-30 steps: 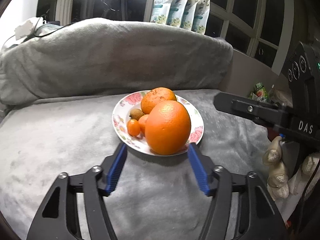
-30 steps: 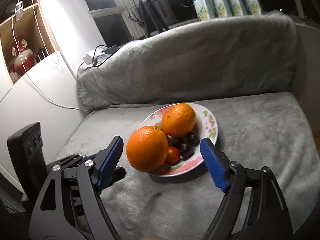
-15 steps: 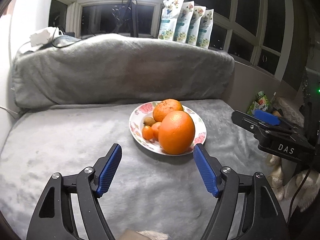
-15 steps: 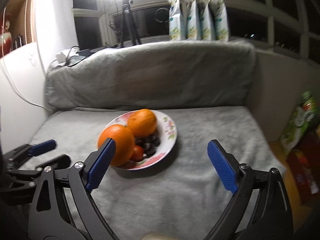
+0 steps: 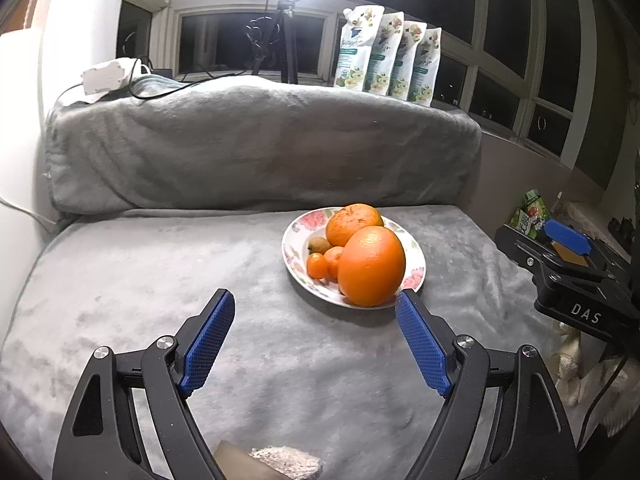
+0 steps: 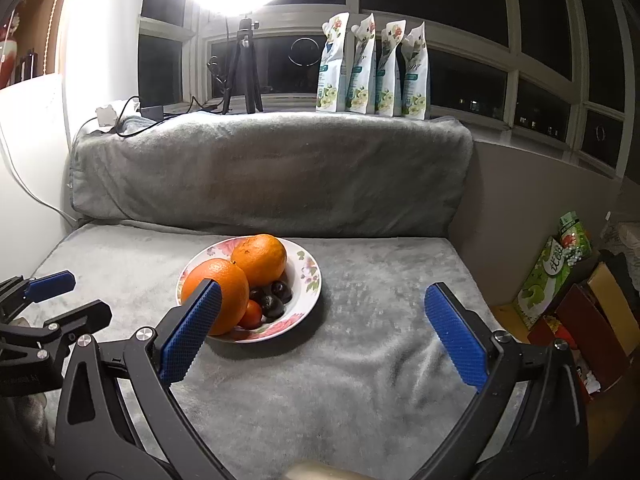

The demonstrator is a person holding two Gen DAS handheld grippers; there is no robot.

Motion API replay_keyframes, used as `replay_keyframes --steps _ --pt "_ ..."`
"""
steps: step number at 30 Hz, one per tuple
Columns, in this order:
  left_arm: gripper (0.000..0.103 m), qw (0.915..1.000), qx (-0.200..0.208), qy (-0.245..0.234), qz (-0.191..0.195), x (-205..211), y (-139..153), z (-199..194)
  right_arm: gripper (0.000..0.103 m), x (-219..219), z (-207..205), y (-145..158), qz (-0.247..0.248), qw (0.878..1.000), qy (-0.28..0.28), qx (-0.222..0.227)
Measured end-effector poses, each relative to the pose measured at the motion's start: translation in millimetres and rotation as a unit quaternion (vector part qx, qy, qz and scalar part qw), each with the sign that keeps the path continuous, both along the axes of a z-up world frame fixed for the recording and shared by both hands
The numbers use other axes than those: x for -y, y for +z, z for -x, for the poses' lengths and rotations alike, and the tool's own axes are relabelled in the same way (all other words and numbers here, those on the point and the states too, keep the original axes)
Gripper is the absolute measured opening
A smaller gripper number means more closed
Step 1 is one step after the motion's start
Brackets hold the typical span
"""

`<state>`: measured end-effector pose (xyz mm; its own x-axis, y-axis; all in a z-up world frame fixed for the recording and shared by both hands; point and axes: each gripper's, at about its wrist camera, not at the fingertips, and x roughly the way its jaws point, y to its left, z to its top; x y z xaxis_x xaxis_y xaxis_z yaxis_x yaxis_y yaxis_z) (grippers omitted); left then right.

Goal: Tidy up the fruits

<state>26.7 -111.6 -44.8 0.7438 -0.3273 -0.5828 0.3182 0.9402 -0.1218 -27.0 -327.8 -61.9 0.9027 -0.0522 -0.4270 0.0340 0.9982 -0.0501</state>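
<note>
A floral plate (image 5: 416, 276) rests on a grey blanket. It holds a big orange (image 5: 372, 266) at its near rim, a second orange (image 5: 352, 224) behind it, small orange fruits (image 5: 317, 265) and a brown one (image 5: 319, 245). My left gripper (image 5: 312, 298) hovers just short of the plate; its jaws are opening with nothing between them. In the right wrist view the plate (image 6: 314, 280) lies ahead to the left, with both oranges (image 6: 228, 280) (image 6: 260, 258) and dark fruits (image 6: 276, 300). My right gripper (image 6: 323, 288) is also opening and empty, its left finger overlapping the big orange in view.
A blanket-covered backrest (image 5: 260, 152) rises behind the plate. On the sill stand several pouches (image 6: 372, 68), a tripod (image 6: 242, 72) under a bright lamp, and a power strip (image 5: 106, 76). Green cartons (image 6: 552, 268) and boxes sit off the right edge.
Both grippers have drawn back from the plate and risen a little, with their jaws spreading wider. The right wrist view has swung right, so the plate now sits left of its fingers.
</note>
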Motion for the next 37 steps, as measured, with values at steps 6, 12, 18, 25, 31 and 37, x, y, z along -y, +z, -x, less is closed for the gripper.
replay_keyframes --steps 6,12,18,25,31,37 --pt "0.083 1.0000 0.006 0.002 -0.001 -3 4 3 0.103 -2 5 1 0.000 1.000 -0.001 0.006" --pt "0.083 0.9997 0.021 0.006 -0.008 -2 9 9 0.103 -6 8 4 0.004 1.000 0.003 0.012" --pt "0.083 0.9997 0.023 0.008 -0.009 -3 10 9 0.103 -9 10 6 0.006 1.000 0.006 0.016" --pt "0.083 0.9997 0.024 0.008 -0.007 -4 11 10 0.103 -10 12 6 0.004 1.000 0.007 0.014" --pt "0.083 0.9997 0.024 0.008 -0.008 -5 11 9 0.103 -11 11 5 0.004 1.000 0.008 0.012" --pt "0.083 0.9996 0.025 0.008 -0.008 -5 11 9 0.103 -11 8 2 0.004 1.000 0.012 0.010"
